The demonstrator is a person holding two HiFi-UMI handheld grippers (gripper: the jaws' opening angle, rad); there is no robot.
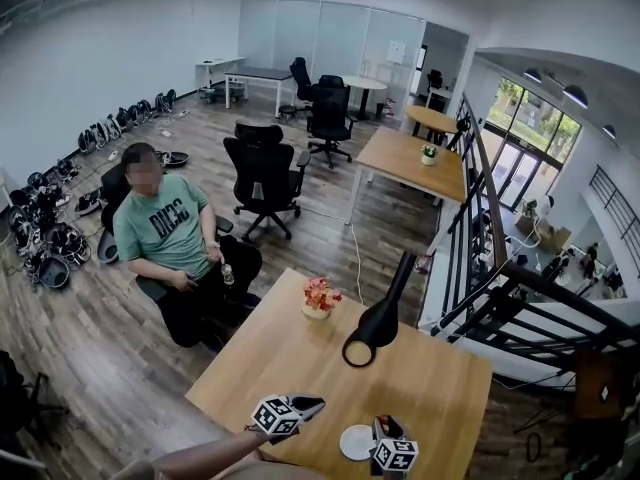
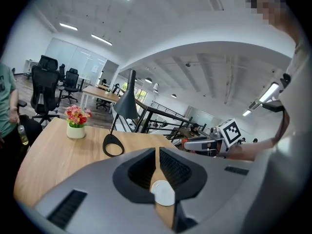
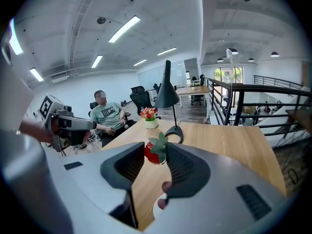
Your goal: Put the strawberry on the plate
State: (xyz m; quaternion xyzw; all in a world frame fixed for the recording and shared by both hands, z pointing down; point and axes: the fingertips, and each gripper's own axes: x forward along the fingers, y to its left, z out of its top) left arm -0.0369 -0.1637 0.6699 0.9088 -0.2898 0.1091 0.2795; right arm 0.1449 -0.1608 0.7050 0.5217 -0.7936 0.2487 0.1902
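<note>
On the right gripper [image 3: 155, 149] the fingers [image 3: 181, 168] are clamped on the strawberry [image 3: 153, 153]. It's pinched right out at the tips with the green leaves sticking up, and it looks to be held clear of the tabletop [image 3: 229, 145]. The left gripper [image 2: 157, 152] is seen with its fingers [image 2: 178, 168] pressed together on nothing. The white plate [image 2: 163, 193] lies just below and behind those tips, so it ends up between the two sets of fingers, near both. Further out past the fingers, a black lamp [image 3: 168, 99] and a small flower pot [image 3: 149, 118] can be spotted. As for trouble: so little of the berry is gripped that it could probably be lost with a quick tilt, or squashed if squeezed harder. If it's let go before the tips are lined up over the plate, it'd likely be dropped on the wood and rolled off. The plate could also be nudged by the left gripper, given how close it's parked.
</note>
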